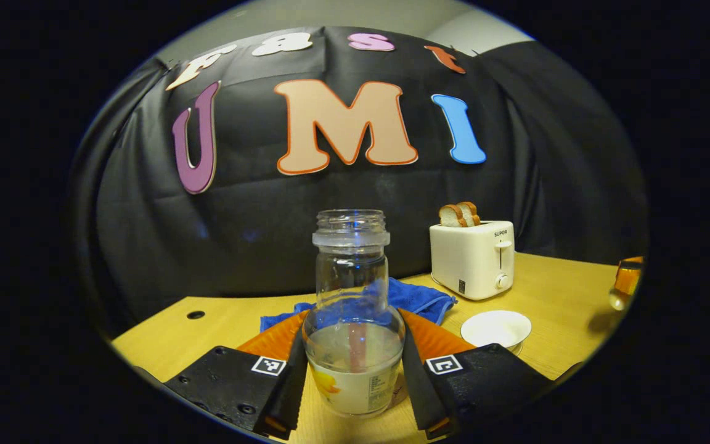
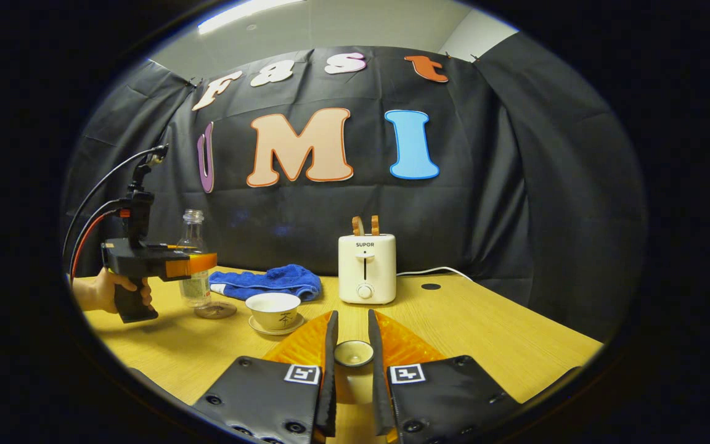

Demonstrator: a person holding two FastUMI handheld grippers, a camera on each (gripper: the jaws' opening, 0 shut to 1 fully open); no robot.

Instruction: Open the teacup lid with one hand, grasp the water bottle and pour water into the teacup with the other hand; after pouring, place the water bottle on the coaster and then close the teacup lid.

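In the left gripper view my left gripper [image 1: 352,345] is shut on the clear, capless water bottle [image 1: 352,290], which stands upright and is partly filled. The right gripper view shows the left gripper [image 2: 198,264], held by a hand, gripping the water bottle [image 2: 193,246] by the left edge of the round coaster [image 2: 216,310]; I cannot tell if the bottle rests on it. The white teacup [image 2: 273,308] stands uncovered on its saucer; in the left gripper view the teacup [image 1: 495,327] is to the right. My right gripper [image 2: 351,330] is shut on the small teacup lid [image 2: 353,353], low over the table.
A white toaster [image 2: 366,268] with bread slices stands at the back, its cord trailing right. A blue cloth [image 2: 272,280] lies behind the teacup. The wooden table [image 2: 484,327] stretches right, with a cable hole [image 2: 430,286] in it. Black cloth walls close the booth.
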